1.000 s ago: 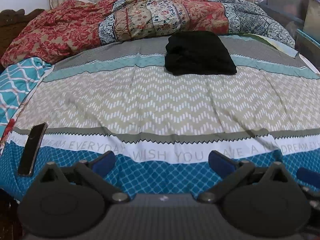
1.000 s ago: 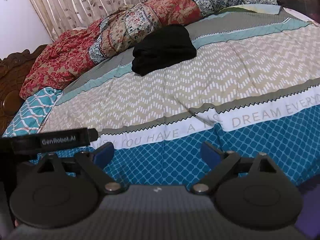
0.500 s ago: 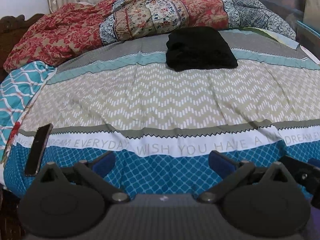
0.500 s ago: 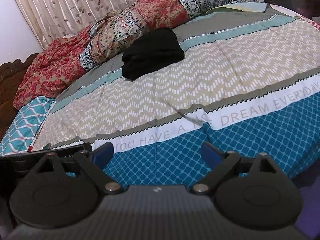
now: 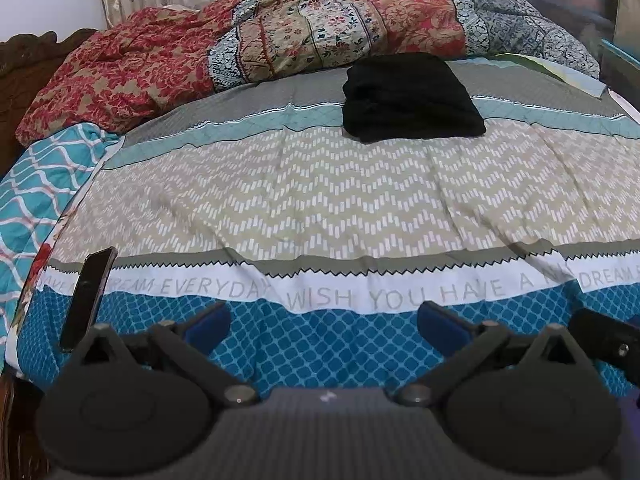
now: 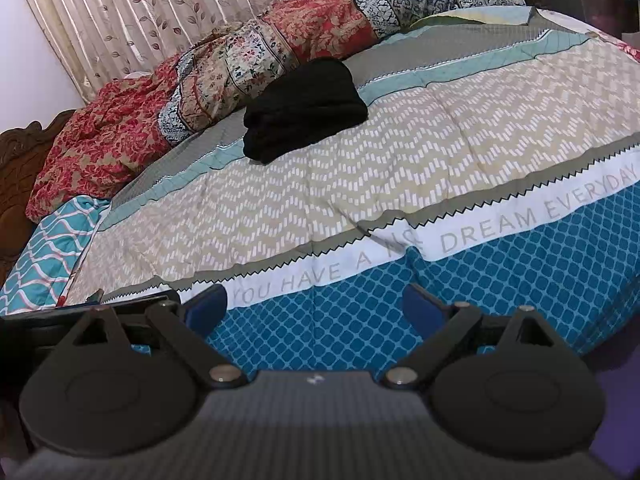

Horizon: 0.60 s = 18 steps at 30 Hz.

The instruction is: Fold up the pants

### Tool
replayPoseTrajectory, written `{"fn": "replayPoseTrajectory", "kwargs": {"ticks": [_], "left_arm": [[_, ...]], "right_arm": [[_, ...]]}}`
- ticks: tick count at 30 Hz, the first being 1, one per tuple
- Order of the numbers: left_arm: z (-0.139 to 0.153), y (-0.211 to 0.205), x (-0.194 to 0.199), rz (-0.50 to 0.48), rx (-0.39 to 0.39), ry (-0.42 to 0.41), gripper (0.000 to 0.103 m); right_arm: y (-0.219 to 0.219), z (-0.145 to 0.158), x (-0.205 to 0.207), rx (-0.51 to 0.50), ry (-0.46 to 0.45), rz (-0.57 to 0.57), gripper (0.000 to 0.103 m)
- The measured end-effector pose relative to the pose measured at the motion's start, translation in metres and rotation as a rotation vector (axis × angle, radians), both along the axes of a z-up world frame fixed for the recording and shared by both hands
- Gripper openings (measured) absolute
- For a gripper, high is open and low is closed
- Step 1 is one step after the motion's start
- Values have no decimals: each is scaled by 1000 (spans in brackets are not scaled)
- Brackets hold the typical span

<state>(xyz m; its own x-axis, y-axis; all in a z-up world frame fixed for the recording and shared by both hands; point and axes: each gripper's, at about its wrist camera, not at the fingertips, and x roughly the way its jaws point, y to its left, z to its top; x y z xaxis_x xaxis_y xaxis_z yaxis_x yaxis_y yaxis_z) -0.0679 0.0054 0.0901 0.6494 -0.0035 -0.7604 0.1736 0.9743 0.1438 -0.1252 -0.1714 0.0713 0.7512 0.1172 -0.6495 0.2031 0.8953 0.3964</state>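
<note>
Pants folded on bedspread, unmoved since earlier; both jaws wide apart, empty.

Folded black pants lie on the bed, well beyond the wide-open, empty hand-held gripper.
</note>
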Motion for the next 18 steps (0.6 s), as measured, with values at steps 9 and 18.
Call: {"fn": "replayPoseTrajectory", "kwargs": {"ticks": [9, 18], "left_arm": [[4, 4, 1, 17, -7, -5, 103], [6, 5, -1, 9, -5, -16, 103]], "right_arm": [[9, 14, -4, -58, -45, 23, 96], [11, 20, -6, -87, -74, 8, 98]]}}
